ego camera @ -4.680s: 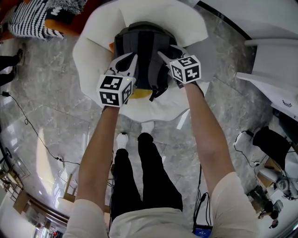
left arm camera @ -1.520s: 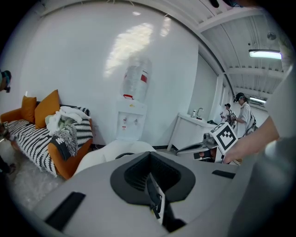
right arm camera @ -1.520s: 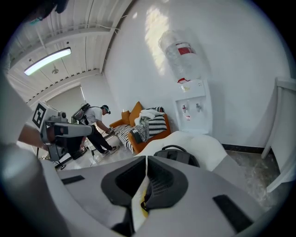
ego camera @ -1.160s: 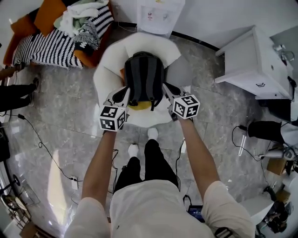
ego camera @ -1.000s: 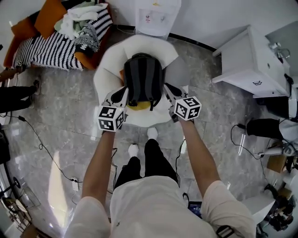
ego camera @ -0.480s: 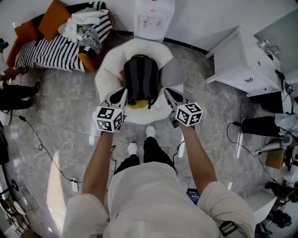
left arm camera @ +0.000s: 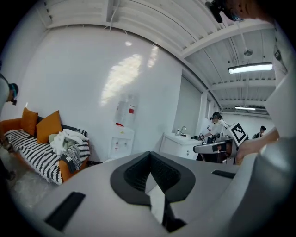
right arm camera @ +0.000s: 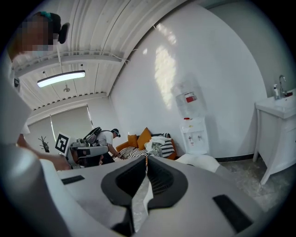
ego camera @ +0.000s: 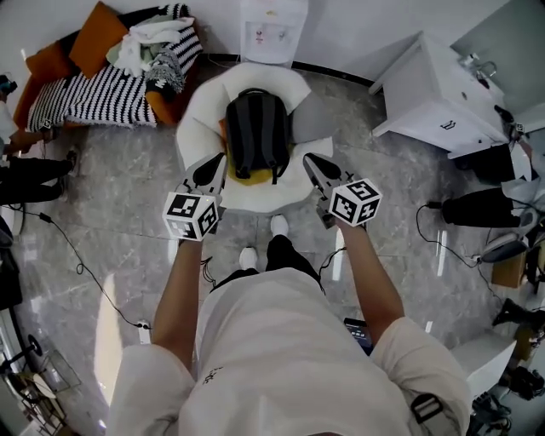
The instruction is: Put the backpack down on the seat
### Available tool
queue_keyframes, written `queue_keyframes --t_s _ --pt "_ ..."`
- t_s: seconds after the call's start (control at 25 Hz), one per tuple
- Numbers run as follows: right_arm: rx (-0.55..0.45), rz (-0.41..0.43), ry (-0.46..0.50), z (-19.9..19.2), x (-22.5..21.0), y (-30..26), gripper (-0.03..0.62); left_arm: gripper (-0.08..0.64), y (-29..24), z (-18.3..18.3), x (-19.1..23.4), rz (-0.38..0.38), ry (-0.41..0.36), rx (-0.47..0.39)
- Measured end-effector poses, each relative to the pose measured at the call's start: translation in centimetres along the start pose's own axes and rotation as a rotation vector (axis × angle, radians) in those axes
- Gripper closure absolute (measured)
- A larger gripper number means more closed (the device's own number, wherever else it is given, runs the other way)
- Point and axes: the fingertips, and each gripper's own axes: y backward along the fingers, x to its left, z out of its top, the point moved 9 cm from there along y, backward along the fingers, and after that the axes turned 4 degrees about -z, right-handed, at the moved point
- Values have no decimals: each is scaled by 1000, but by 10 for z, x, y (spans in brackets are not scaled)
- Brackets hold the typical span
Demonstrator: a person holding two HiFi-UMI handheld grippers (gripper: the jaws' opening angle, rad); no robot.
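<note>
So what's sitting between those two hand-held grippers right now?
The lower end of the black backpack, lying on the white seat; the head view shows it. The left gripper and right gripper flank it, both shut and empty.

The backpack (ego camera: pixel 257 134) is set on the middle of the seat (ego camera: pixel 198 106). The left tongs (ego camera: pixel 213 168) and right tongs (ego camera: pixel 312 164) are held at its near corners, apart from it. A sofa (ego camera: pixel 85 98) is placed left of the seat, a water dispenser (ego camera: pixel 272 25) behind it, and a cabinet (ego camera: pixel 426 94) to its right.
</note>
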Motion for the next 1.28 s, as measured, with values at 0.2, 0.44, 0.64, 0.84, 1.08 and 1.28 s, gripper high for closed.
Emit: queue_keyframes --t_s 0.2,0.44,0.64,0.84,1.08,1.28 --pt "-13 21 40 11 30 27 561 545 25 3 -12 -25 -71 10" --pt "-16 36 36 2 57 53 561 545 49 -3 -28 -63 -63 1" --pt "30 43 73 -10 73 64 561 545 56 -11 -34 -119 -62 4" --pt "37 40 98 -14 90 86 561 545 62 -16 -54 -164 -72 9" --pt "40 35 90 -20 95 106 561 545 58 -27 -82 -203 -77 19" --pt "9 38 114 -16 93 110 561 545 64 -28 -92 -178 -74 -4"
